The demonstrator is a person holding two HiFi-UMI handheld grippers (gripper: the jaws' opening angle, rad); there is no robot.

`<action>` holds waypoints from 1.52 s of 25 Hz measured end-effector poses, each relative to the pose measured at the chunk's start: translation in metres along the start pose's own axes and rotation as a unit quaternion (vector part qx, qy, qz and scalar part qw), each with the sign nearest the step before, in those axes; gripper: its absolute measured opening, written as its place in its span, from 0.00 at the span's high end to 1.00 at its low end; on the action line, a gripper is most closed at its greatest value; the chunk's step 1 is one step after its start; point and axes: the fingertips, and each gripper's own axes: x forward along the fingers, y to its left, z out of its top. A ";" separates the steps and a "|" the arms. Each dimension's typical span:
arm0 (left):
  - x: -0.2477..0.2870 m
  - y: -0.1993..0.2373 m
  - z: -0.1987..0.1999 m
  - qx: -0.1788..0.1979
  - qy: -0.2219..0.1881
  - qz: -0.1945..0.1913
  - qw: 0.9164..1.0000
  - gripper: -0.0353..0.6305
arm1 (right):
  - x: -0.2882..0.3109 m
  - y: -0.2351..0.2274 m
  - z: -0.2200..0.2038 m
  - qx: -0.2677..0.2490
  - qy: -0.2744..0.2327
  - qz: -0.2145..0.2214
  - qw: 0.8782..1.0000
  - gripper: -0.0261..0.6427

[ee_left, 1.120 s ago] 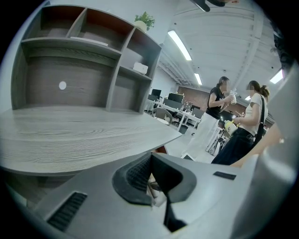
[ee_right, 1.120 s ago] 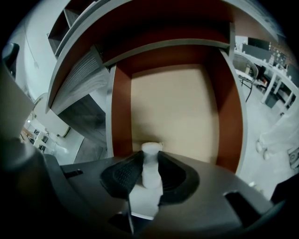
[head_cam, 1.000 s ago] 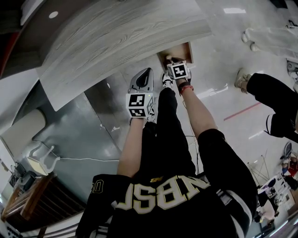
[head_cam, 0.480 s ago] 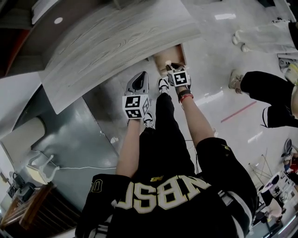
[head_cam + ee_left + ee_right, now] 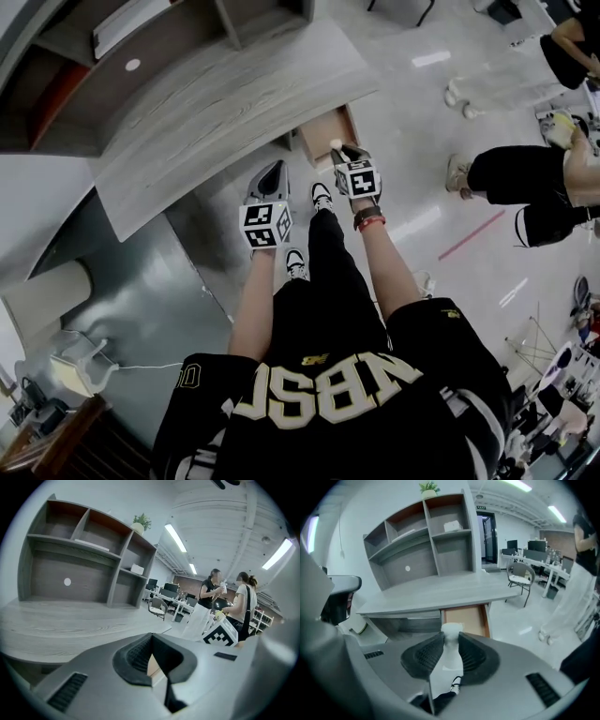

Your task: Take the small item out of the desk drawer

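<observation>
A small white bottle-shaped item (image 5: 451, 637) stands upright between the pads of my right gripper (image 5: 450, 645), which is shut on it. In the head view that gripper (image 5: 340, 150) hovers just in front of the open wooden drawer (image 5: 323, 133), with the white item (image 5: 336, 143) at its tip. The drawer (image 5: 465, 618) hangs under the grey wood-grain desk (image 5: 440, 591) and its bottom looks bare. My left gripper (image 5: 271, 172) is beside the right one, to the left of the drawer. Its jaws (image 5: 152, 654) meet at the tips with nothing in them.
A grey shelf unit (image 5: 423, 541) rises from the back of the desk (image 5: 206, 108). Other people (image 5: 525, 178) stand on the pale floor to the right, near a red floor line (image 5: 473, 234). My own legs and shoes (image 5: 322, 197) are below the grippers. An office chair (image 5: 520, 581) is further right.
The right gripper has drawn back from over the drawer with the white item in it. Both grippers sit lower in the head view as the camera swings up over the desk.
</observation>
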 end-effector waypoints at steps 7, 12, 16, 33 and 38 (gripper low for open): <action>-0.031 -0.010 0.043 0.043 -0.039 0.000 0.998 0.93 | -0.065 0.019 0.033 0.007 -0.056 -0.016 0.998 0.80; -0.048 -0.025 0.067 0.058 -0.064 -0.010 0.996 0.93 | -0.111 0.034 0.061 0.012 -0.109 -0.009 0.994 0.80; -0.059 -0.039 0.082 0.071 -0.081 -0.022 0.994 0.93 | -0.144 0.040 0.084 0.008 -0.150 -0.007 0.989 0.80; -0.130 -0.079 0.183 0.122 -0.211 -0.008 0.970 0.93 | -0.284 0.073 0.174 -0.044 -0.312 -0.045 0.948 0.80; -0.143 -0.085 0.193 0.130 -0.225 -0.008 0.966 0.93 | -0.308 0.083 0.187 -0.059 -0.339 -0.053 0.938 0.80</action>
